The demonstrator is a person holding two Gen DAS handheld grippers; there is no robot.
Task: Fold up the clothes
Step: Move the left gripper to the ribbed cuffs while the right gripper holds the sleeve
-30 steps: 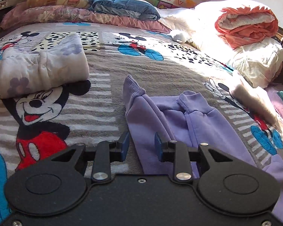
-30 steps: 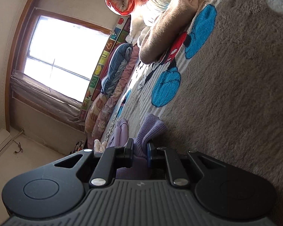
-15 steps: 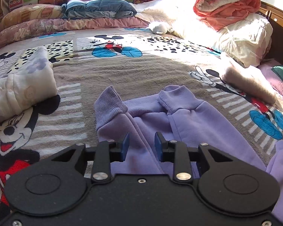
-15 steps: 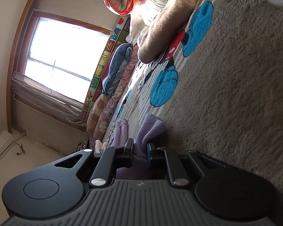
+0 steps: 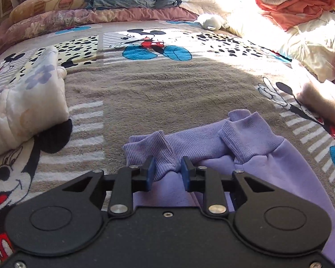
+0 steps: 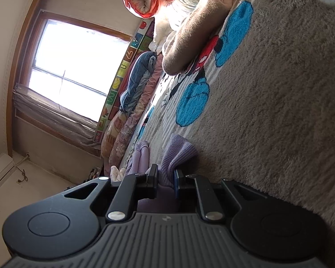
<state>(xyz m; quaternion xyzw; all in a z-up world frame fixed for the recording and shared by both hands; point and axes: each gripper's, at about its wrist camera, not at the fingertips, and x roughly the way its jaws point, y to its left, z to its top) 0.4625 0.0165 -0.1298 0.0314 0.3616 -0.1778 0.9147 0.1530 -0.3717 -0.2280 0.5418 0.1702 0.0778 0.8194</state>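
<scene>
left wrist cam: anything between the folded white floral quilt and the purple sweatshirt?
Nothing lies there: only bare Mickey blanket separates the quilt from the sweatshirt, as the left wrist view shows.

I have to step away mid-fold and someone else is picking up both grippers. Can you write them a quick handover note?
Left gripper: jaws have just been closing on the ribbed cuff of the purple sweatshirt; fabric sits between the pads.
Right gripper: shut on another ribbed cuff of the same garment.
The sweatshirt lies on the cartoon-mouse blanket, sleeves drawn together over the body. A folded floral quilt lies to the left.
Done: both cuffs gathered.
Left: fold the body and neaten it.
</scene>
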